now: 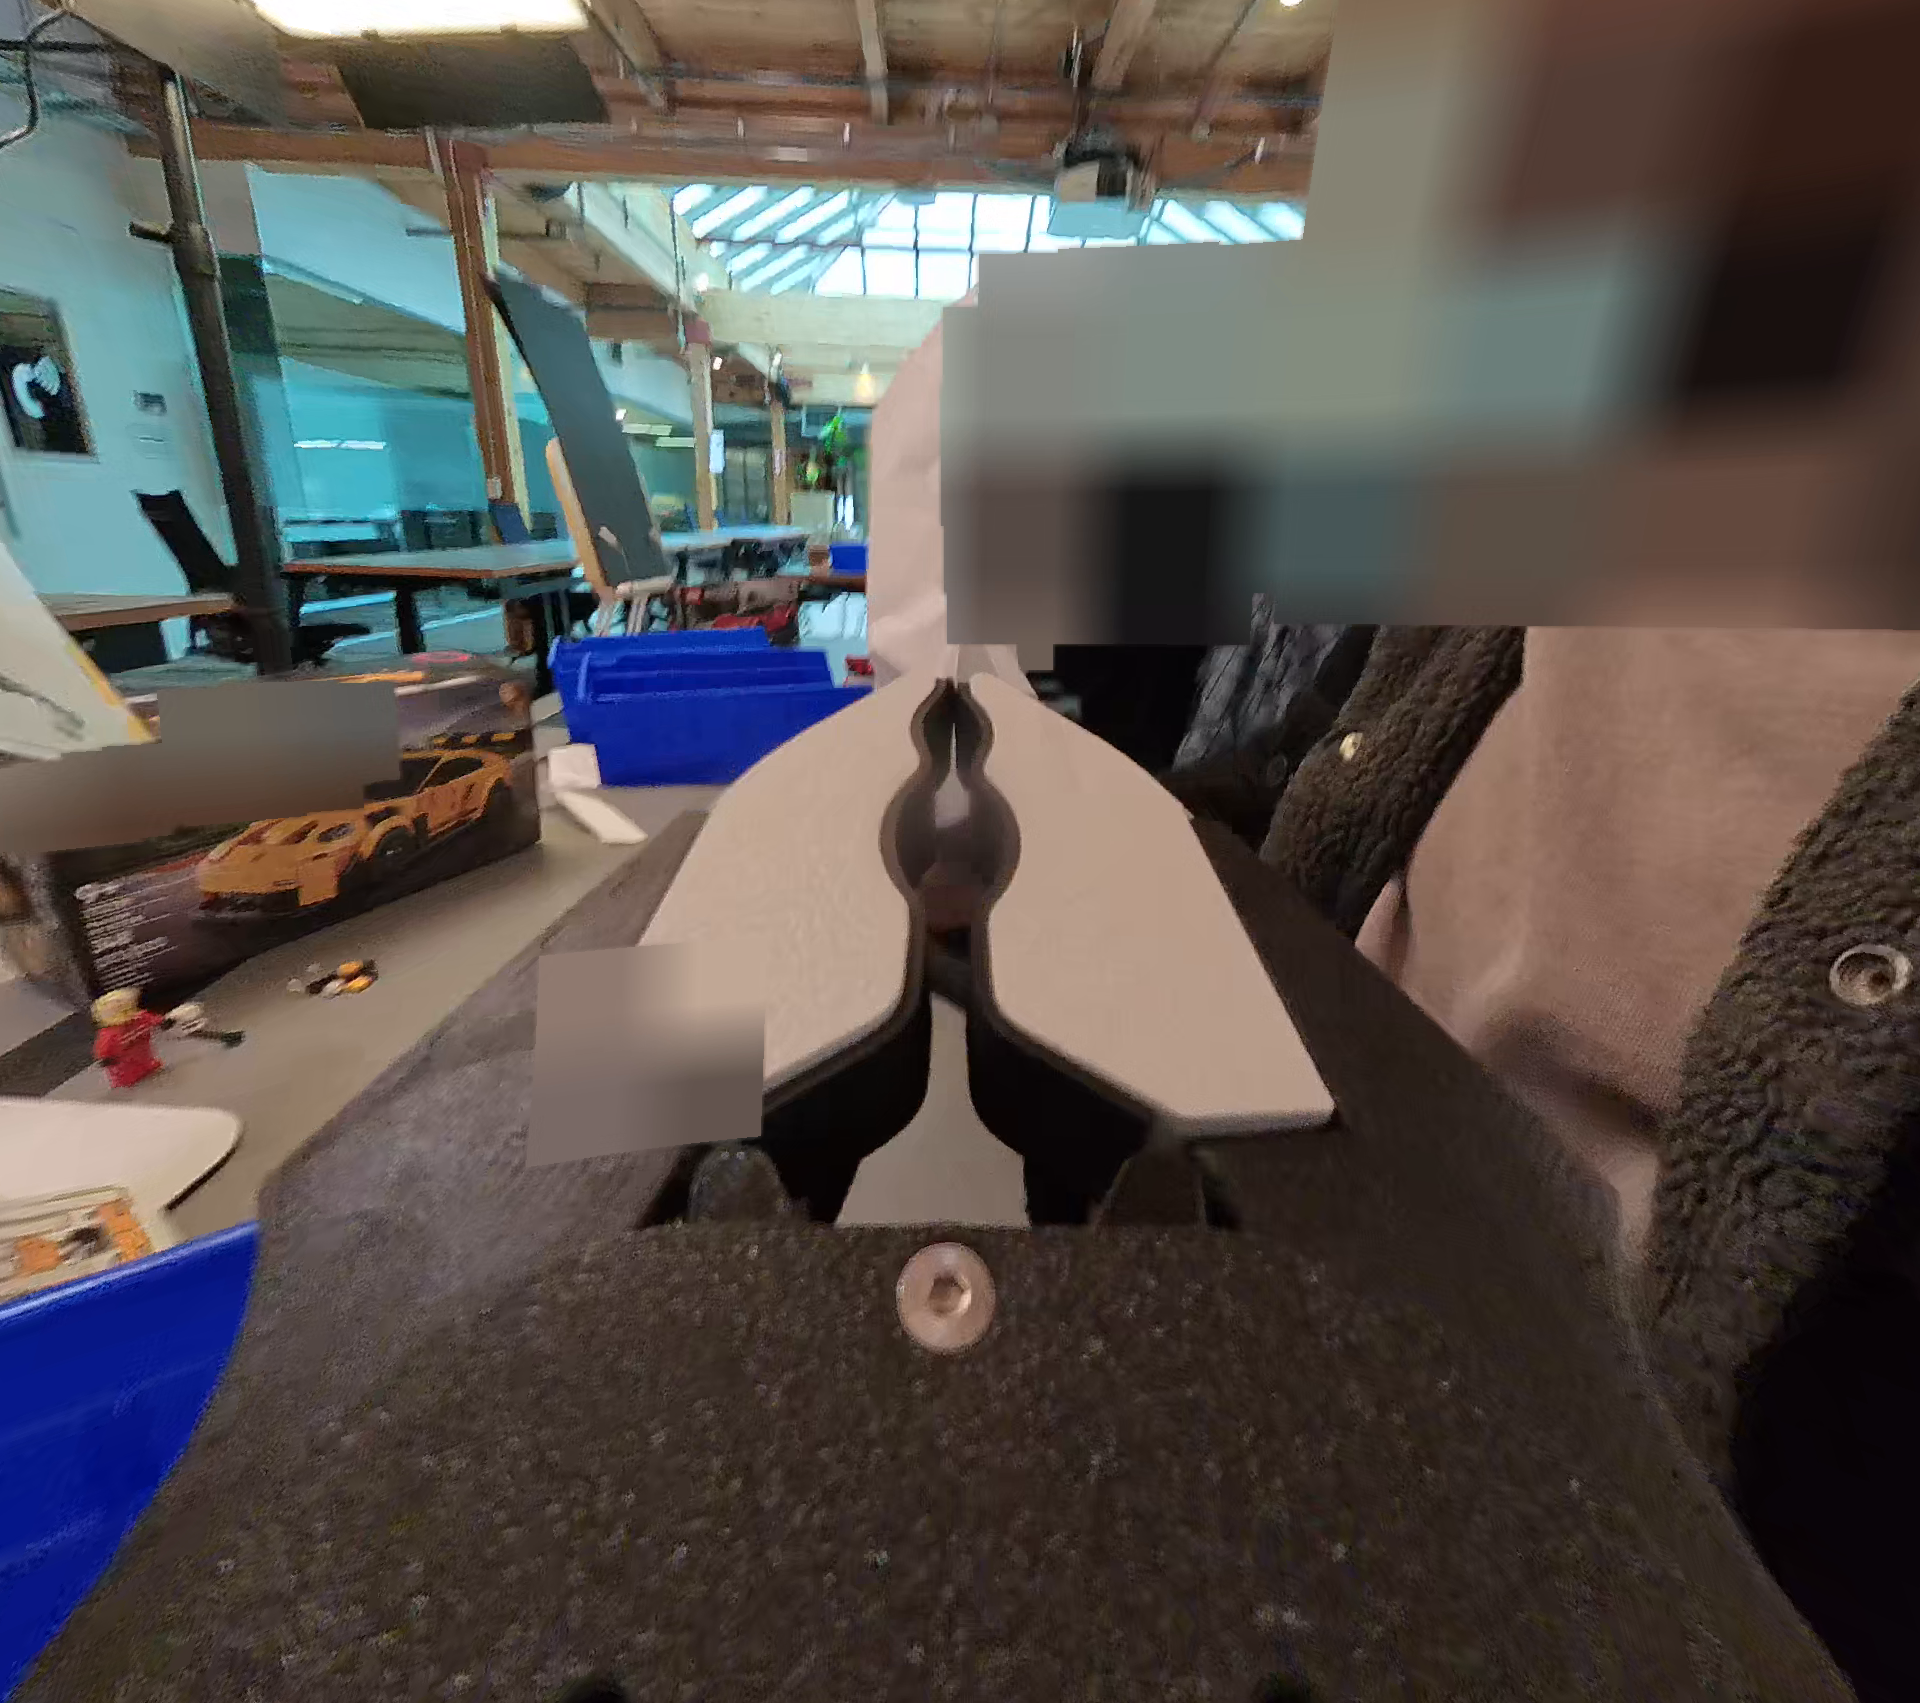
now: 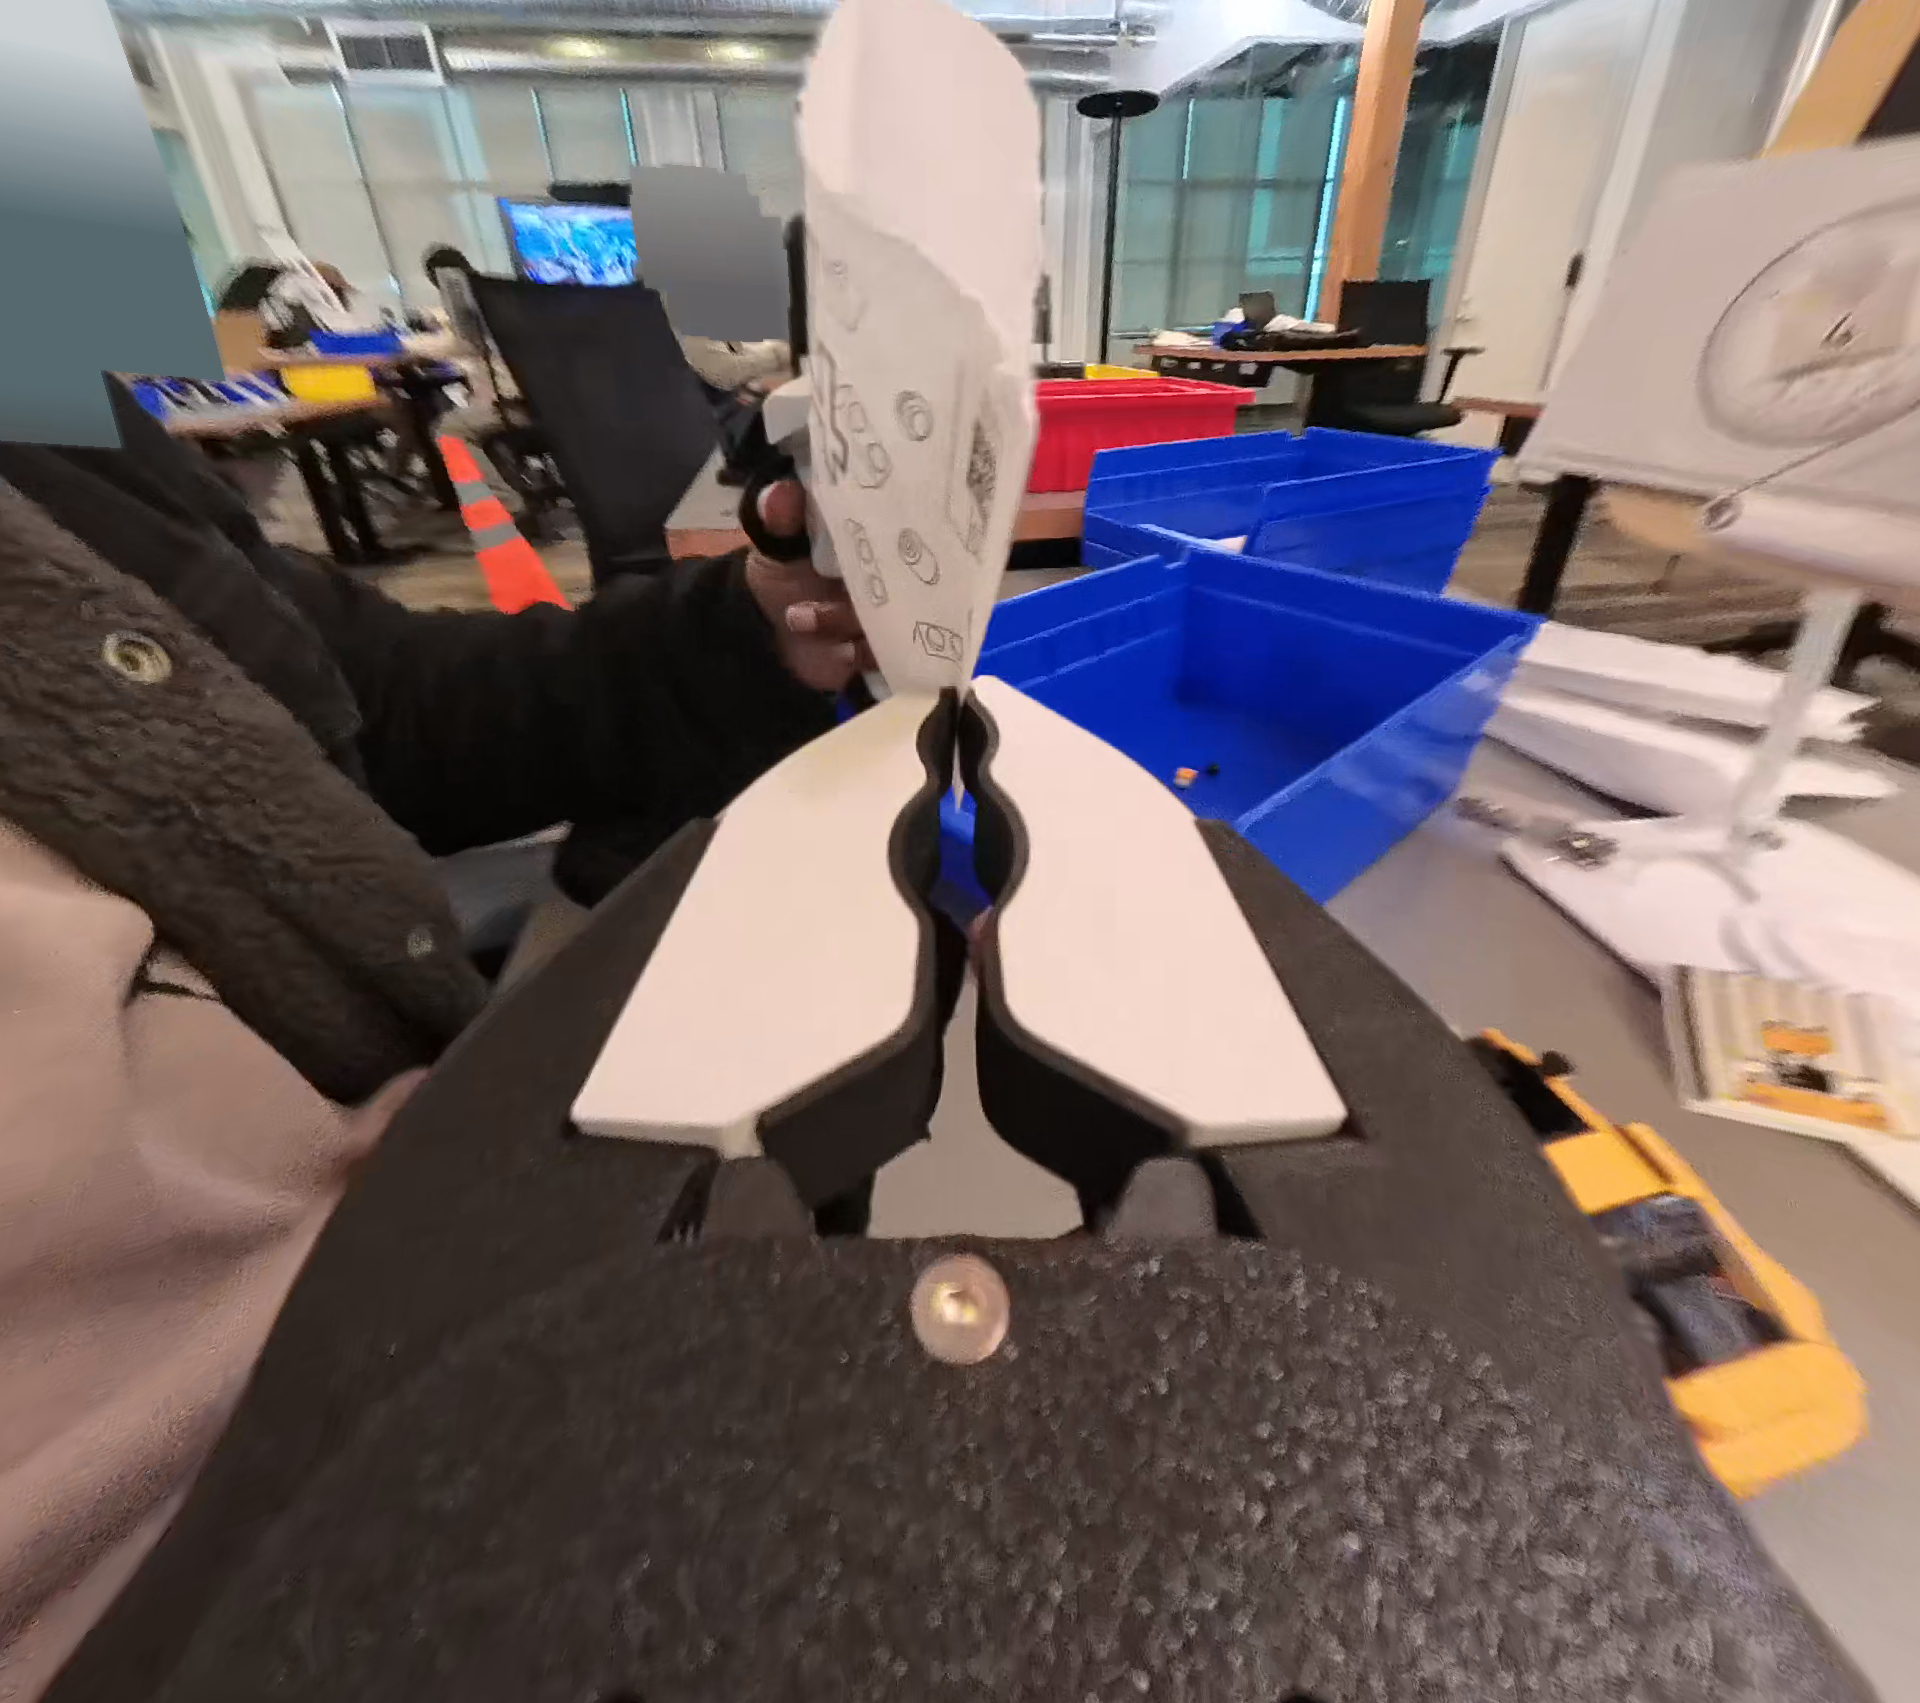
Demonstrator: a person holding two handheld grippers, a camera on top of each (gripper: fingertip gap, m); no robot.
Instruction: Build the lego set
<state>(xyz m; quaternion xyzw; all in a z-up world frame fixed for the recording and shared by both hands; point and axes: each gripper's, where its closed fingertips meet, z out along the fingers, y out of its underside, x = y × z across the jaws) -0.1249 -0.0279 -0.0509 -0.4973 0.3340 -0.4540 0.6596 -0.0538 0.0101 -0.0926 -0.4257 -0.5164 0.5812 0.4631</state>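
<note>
Right wrist view: the right gripper (image 2: 956,703) is pinched down on the bottom edge of a white paper bag (image 2: 920,365) printed with part outlines, which stands up from the tips toward 12 o'clock, long axis roughly vertical and twisted. At about 10 o'clock from those tips a hand (image 2: 805,604) grips the other tool's handle just beside the bag, touching or nearly so. In the left wrist view the left gripper (image 1: 954,697) has its fingers drawn together, a sliver of white between the tips; whether that is the same bag I cannot tell for sure, though it looks likely. So the bag seems stretched between both tools – the coming move, as I judge it, is a tear or pull-apart, turning on the two grips opposing each other across that upright axis. The yellow car (image 2: 1673,1279), partly built, lies at 4 o'clock of the right gripper on the table (image 2: 1455,915); an open blue bin (image 2: 1382,770) sits at 2 o'clock – a few loose pieces inside. The box (image 1: 312,832) and a red minifigure (image 1: 130,1040) sit at 9 o'clock of the left gripper
</note>
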